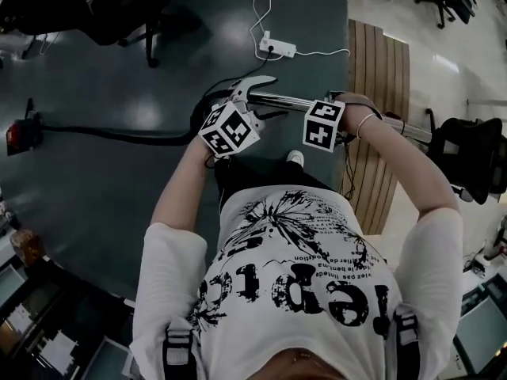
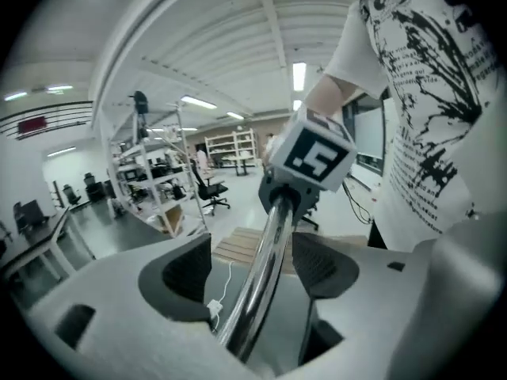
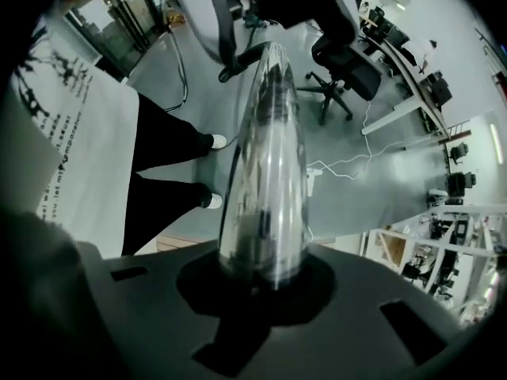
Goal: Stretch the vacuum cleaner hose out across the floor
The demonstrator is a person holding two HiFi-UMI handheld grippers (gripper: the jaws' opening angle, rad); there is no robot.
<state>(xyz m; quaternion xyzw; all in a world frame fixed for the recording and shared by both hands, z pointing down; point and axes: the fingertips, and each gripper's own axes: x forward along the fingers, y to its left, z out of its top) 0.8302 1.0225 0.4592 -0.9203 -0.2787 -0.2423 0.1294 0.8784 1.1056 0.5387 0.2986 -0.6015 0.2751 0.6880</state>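
The vacuum's shiny metal tube [image 1: 287, 101] lies level in front of me, and both grippers are on it. A black hose [image 1: 119, 136] trails left from it over the dark floor to a red vacuum body [image 1: 19, 135]. My left gripper [image 1: 252, 92] straddles the tube [image 2: 269, 252] with its jaws open, and floor shows between its left pad and the metal. My right gripper [image 1: 337, 105] is shut on the tube [image 3: 265, 157], whose end sits clamped between the dark pads. The right gripper's marker cube [image 2: 313, 157] shows further along the tube in the left gripper view.
A white power strip [image 1: 277, 48] with its cable lies on the floor ahead. A wooden pallet [image 1: 380, 77] stands to the right, and an office chair [image 1: 475, 161] beyond it. More chairs [image 1: 119, 14] are at the top left. My shoe [image 1: 295, 158] is just below the tube.
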